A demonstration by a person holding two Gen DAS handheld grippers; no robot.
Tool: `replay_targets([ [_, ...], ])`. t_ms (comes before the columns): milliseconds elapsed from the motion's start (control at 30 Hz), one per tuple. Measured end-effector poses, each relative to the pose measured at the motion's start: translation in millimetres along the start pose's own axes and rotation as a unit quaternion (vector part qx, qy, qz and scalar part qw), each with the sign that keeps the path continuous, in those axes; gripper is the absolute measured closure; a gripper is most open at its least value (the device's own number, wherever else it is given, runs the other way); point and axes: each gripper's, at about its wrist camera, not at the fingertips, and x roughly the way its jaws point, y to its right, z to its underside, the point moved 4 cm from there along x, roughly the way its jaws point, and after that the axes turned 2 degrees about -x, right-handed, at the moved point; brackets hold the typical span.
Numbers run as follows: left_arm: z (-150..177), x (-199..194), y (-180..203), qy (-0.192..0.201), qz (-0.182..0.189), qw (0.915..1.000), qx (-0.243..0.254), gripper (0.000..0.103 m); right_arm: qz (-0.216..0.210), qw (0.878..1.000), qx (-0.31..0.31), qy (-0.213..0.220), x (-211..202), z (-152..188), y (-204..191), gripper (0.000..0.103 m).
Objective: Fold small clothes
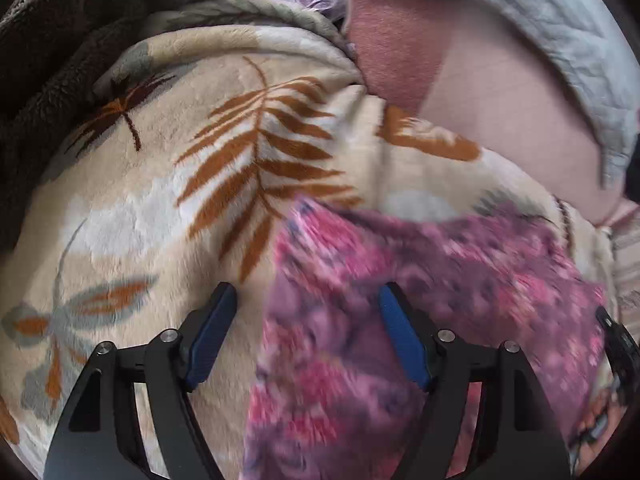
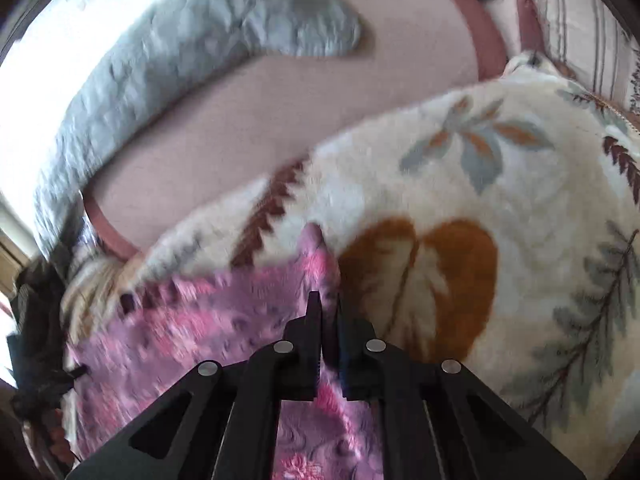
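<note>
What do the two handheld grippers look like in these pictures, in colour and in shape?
The left gripper has a matte black frame of slotted, curved links with round silver pins, and blue textured fingers. The right gripper has the same black linkage and silver pins; its fingers look black from this angle. No cables or sleeves show.

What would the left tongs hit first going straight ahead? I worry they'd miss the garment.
Probably the pink-purple floral garment: its left edge lies between the open left tongs, over the leaf-print blanket. Depth is unclear in the blur.
</note>
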Motion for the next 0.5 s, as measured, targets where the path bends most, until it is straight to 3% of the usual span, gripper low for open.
replay_targets([
  [67, -5, 2, 8, 0.001, -0.032, 0.9991, 0.027, 0.023, 0.014, 0.999, 0.001, -0.039, 15, 7, 9, 0.095],
  [100, -8, 1, 10, -0.003, -0.039, 0.9987, 0.033, 0.024, 0.019, 0.999, -0.006, -0.025, 8, 6, 7, 0.093],
  [133, -8, -5, 11, -0.003, -0.032, 0.9988, 0.035, 0.026, 0.036, 0.999, -0.016, -0.016, -1, 5, 4, 0.084],
  [167, -7, -16, 11, 0.002, -0.006, 0.9993, 0.036, 0.026, 0.043, 0.999, -0.023, -0.003, -10, 5, 1, 0.084],
  [233, 1, -37, 10, 0.014, 0.034, 0.9987, 0.034, 0.026, -0.021, 0.999, -0.035, 0.031, -37, 13, -13, 0.084],
  [300, 16, -51, 9, 0.013, 0.06, 0.9975, 0.035, 0.026, -0.045, 0.997, -0.048, 0.033, -50, 28, -21, 0.079],
  [367, 39, -49, 8, -0.014, 0.076, 0.9964, 0.034, 0.025, -0.042, 0.997, -0.07, 0.016, -49, 53, -27, 0.072],
  [433, 58, -37, 9, -0.039, 0.046, 0.9965, 0.058, 0.026, -0.03, 0.996, -0.076, -0.035, -32, 73, -24, 0.066],
  [500, 72, -44, 20, -0.013, -0.005, 0.9925, 0.122, 0.025, -0.008, 0.996, -0.086, -0.016, -39, 80, -26, 0.066],
])
